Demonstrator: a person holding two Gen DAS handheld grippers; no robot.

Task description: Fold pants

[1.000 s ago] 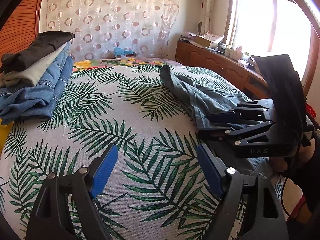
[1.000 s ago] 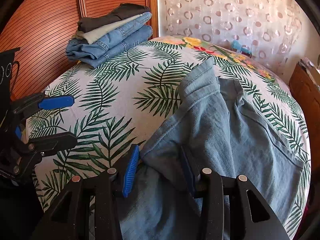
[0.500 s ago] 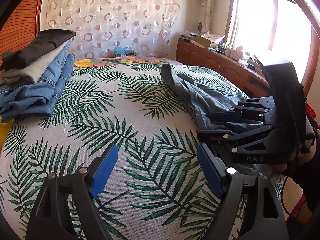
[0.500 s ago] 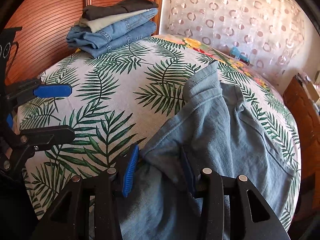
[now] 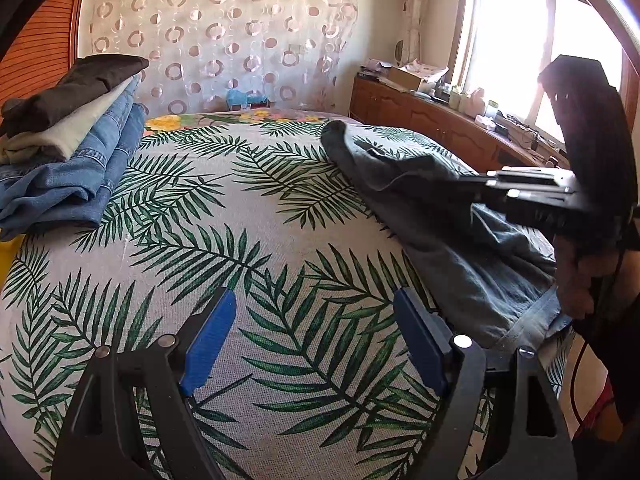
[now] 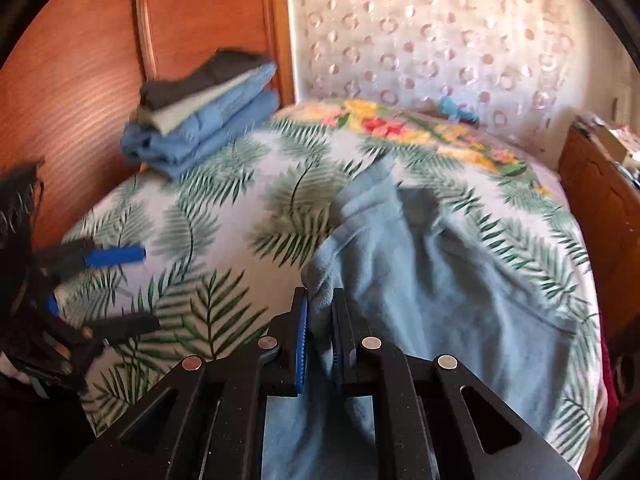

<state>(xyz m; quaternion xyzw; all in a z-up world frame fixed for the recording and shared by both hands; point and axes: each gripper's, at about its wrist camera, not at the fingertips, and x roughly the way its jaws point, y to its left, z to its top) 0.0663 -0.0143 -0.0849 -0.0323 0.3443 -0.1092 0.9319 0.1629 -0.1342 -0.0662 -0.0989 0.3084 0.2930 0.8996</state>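
Grey-blue pants [image 6: 440,280] lie crumpled on the right half of the leaf-print bed [image 5: 248,240], one end reaching toward the headboard; they also show in the left wrist view [image 5: 440,224]. My right gripper [image 6: 320,300] is shut on a raised fold of the pants near their left edge and lifts it slightly; it appears from the side in the left wrist view [image 5: 476,184]. My left gripper [image 5: 312,320] is open and empty, above bare bedspread left of the pants; it shows in the right wrist view [image 6: 120,288].
A stack of folded jeans and trousers [image 5: 68,148] sits at the bed's far left by the wooden wall [image 6: 80,80]. A wooden cabinet [image 5: 432,120] with clutter runs along the right under the window. A patterned curtain [image 5: 224,40] hangs behind.
My right gripper has closed on the fold of the pants and started to lift and move; its view is now blurred. My left gripper stays open and nearly still.
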